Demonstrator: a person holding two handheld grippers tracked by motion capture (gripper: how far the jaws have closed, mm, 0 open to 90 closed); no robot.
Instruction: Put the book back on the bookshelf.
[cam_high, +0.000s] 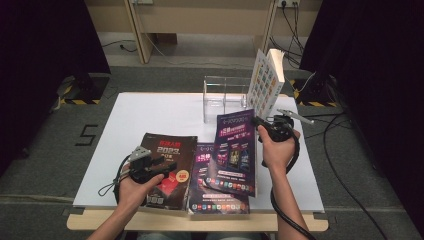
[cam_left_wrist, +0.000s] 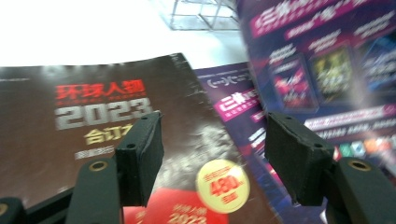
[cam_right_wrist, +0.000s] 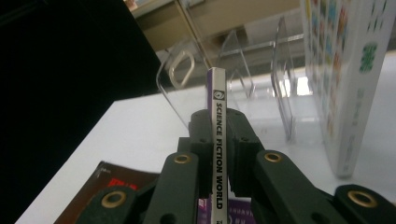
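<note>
My right gripper (cam_high: 257, 122) (cam_right_wrist: 218, 144) is shut on the spine of a purple magazine (cam_high: 235, 150) (cam_right_wrist: 218, 107). The magazine is lifted and tilted above the table, and its spine reads SCIENCE FICTION WORLD. A second purple magazine (cam_high: 202, 197) (cam_left_wrist: 231, 100) lies flat beneath it. To the left lies a dark brown and red magazine (cam_high: 170, 150) (cam_left_wrist: 70, 121) marked 2023. My left gripper (cam_high: 159, 163) (cam_left_wrist: 212, 154) hovers over that cover, open, with nothing between its pads. A clear acrylic book stand (cam_high: 222, 97) (cam_right_wrist: 261, 70) stands at the back of the table.
A white book (cam_high: 267, 80) (cam_right_wrist: 350, 84) with coloured tiles on its cover stands upright at the right end of the stand. The white table top (cam_high: 150, 115) is bare at the back left. Cables lie on the floor to the right.
</note>
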